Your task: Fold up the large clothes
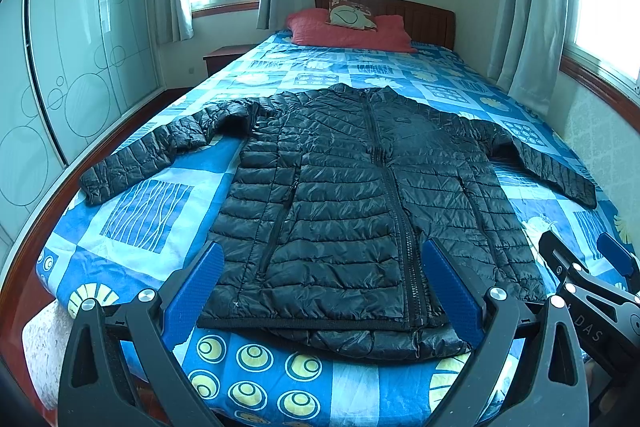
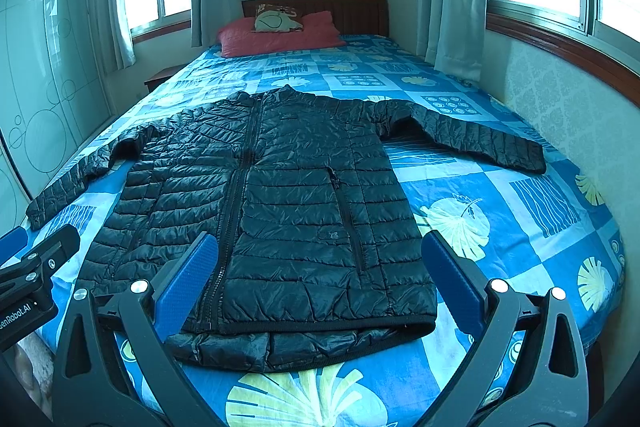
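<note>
the black puffer jacket (image 1: 352, 211) lies zipped and spread flat, front up, on the blue patterned bed (image 1: 160, 219), with both sleeves stretched out to the sides, so by the look of it no fold has been made and the whole job is left. the left tool (image 1: 320, 283) and right tool (image 2: 320, 279) hang wide and empty just above the hem

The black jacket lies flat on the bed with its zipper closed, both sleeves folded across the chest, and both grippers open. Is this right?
Not quite. The sleeves are not folded: in the left wrist view, each sleeve of the jacket lies spread outward on the bed. The zipper looks closed, and the left gripper and right gripper are open.
</note>
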